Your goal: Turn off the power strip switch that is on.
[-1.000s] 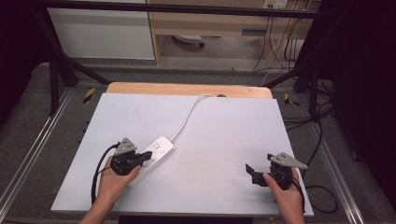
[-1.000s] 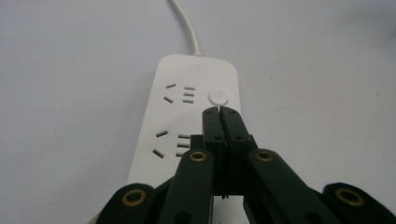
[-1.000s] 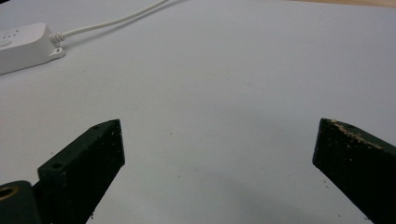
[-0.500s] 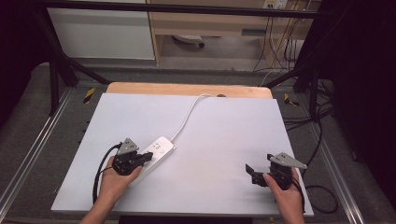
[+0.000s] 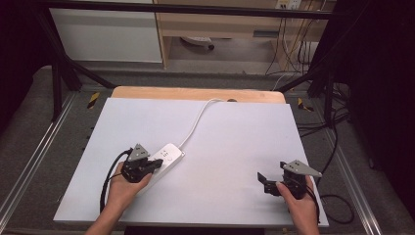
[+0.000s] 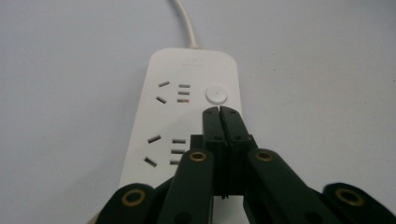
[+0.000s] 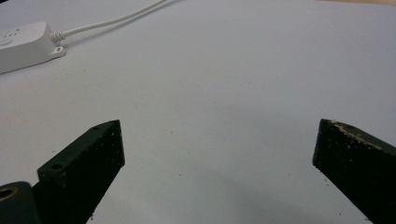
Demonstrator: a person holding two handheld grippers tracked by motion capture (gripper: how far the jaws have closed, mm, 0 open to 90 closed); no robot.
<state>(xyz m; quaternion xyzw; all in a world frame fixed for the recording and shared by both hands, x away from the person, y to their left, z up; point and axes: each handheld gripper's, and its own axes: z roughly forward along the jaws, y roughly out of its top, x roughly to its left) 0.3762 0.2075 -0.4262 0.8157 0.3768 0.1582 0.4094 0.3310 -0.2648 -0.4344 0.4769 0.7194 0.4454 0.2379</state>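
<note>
Change: nothing has shifted over the last second; both hands sit as before.
Left gripper (image 6: 218,111): jaws pressed together, empty, tips over the power strip (image 6: 187,116), just short of its round button (image 6: 217,94).
Right gripper (image 7: 217,154): jaws spread, idle, well apart from the strip.
Meaning: the button press looks not yet made.

Surface (image 5: 235,147): bare white sheet across centre, far half and right side; open passage throughout. Obstacles: power strip (image 5: 164,159) near left front, lying diagonally; its cord (image 5: 195,122) running to the far edge, crossing the left-centre. Black frame bars (image 5: 63,73) flank both far corners.
</note>
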